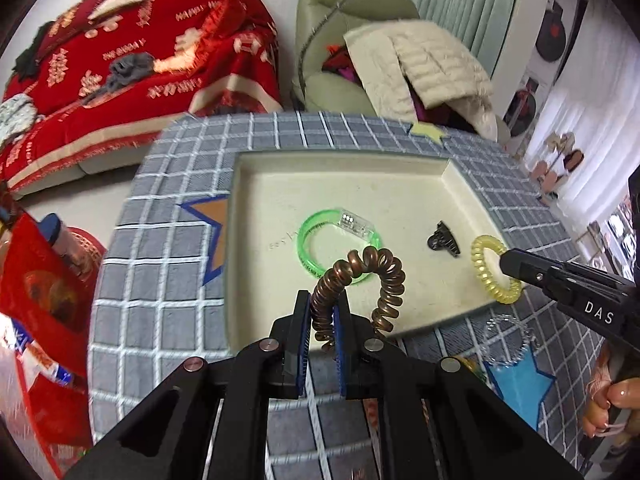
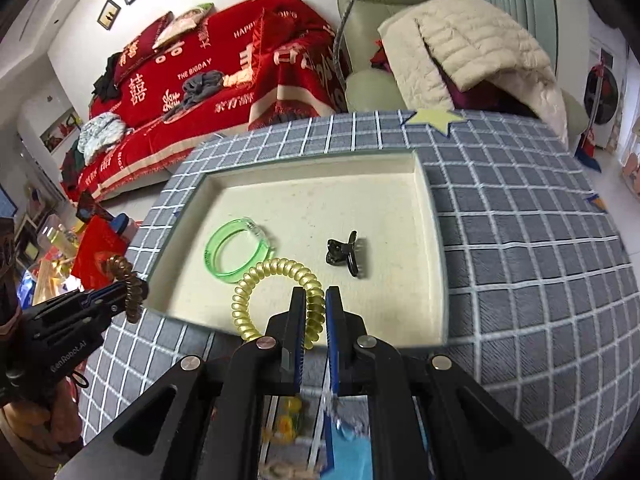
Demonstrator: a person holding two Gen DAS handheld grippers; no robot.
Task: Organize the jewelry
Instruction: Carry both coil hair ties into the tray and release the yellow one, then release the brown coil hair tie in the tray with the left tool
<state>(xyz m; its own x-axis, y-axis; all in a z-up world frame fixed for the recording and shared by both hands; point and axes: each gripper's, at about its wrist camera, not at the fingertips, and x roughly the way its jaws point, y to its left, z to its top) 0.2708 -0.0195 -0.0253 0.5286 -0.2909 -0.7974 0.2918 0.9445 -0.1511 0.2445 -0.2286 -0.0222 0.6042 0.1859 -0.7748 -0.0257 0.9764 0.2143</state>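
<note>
Now my left tongs (image 1: 323, 312) clench one brown spiral hair tie (image 1: 360, 280), and my right tongs (image 2: 316, 304) clench one yellow spiral hair tie (image 2: 276, 284). Just beyond both tips lies one cream tray (image 2: 320, 172) on the checked worktop (image 2: 520, 260), holding one green bangle (image 1: 320, 240) and one black claw clip (image 2: 346, 254). One clear coil (image 1: 506, 340) beside my left tongs is hard to make out.

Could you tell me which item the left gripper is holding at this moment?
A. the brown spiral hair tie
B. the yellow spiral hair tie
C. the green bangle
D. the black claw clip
A: the left gripper is shut on the brown spiral hair tie, while the yellow one sits in the right gripper.
</note>
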